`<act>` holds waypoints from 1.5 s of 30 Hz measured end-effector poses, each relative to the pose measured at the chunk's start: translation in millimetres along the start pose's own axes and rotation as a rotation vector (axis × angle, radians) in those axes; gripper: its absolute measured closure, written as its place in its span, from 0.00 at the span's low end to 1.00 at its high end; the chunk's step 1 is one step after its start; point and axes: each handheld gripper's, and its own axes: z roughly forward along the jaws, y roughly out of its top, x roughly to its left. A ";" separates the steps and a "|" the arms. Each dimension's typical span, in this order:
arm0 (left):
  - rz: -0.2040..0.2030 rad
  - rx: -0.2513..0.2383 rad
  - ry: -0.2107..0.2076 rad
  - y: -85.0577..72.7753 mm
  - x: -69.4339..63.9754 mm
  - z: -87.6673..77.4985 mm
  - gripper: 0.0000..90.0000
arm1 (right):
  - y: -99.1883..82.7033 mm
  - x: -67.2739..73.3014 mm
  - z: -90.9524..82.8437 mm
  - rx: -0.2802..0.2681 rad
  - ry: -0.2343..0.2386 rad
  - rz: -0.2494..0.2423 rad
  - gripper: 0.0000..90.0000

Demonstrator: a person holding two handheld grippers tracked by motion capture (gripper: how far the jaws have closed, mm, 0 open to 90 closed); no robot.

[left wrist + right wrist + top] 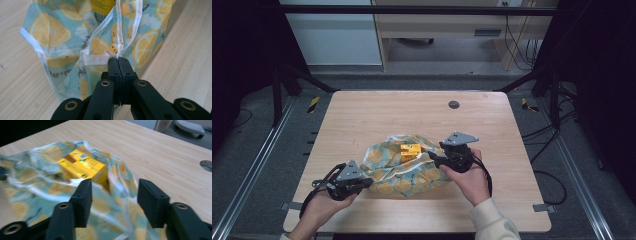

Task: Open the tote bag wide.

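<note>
A teal bag printed with lemon slices (404, 170) lies crumpled at the table's middle front. A yellow carton (410, 150) sits in its open mouth. My left gripper (368, 182) is at the bag's left edge, shut on the bag's white strap (117, 53), which runs up over the lemon fabric (62, 35). My right gripper (434, 159) is at the bag's right side, open, its jaws spread over the cloth (112, 207) just short of the yellow carton (82, 166).
The wooden table (377, 112) has a round grey grommet (454, 104) near its far edge, seen also as a grommet (206, 164) in the right gripper view. Black frame bars and cables surround the table. A person's hands come in from the bottom edge.
</note>
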 end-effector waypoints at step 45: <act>0.068 0.194 -0.012 -24.4 -0.1 18.1 0.99 | -49.0 35.1 -18.3 0.145 0.155 -0.042 0.71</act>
